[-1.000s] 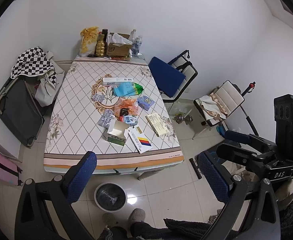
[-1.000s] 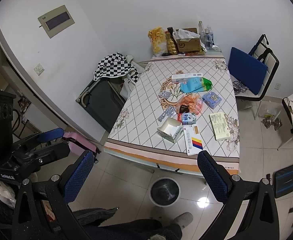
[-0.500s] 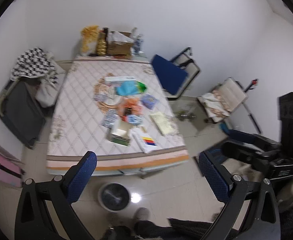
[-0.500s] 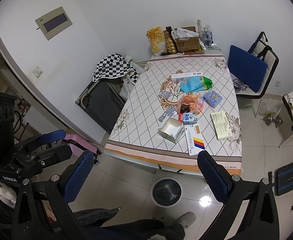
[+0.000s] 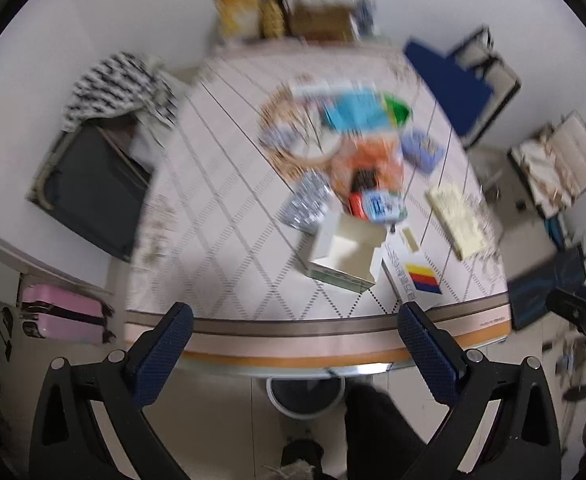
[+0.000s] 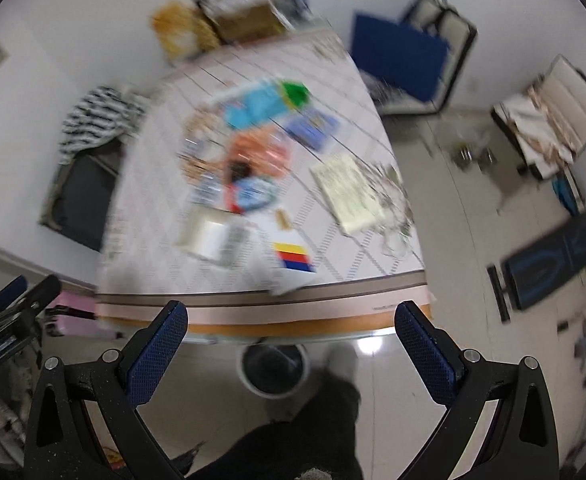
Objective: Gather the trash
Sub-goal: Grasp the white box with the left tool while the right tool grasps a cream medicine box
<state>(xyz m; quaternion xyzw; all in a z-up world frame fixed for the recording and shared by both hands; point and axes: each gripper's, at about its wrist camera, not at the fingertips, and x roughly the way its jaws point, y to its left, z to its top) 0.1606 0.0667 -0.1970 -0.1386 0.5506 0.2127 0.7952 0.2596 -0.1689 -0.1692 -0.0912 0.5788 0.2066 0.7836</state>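
Jaws apart, empty, on left gripper [image 5: 293, 334] and right gripper [image 6: 291, 330]; bin [image 6: 273, 368] fully visible only in right view; table [image 5: 229, 240] litter blurred.

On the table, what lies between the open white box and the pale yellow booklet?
In the left wrist view, a white box with yellow, red and blue stripes lies between the open white box and the pale yellow booklet, near the table front edge.
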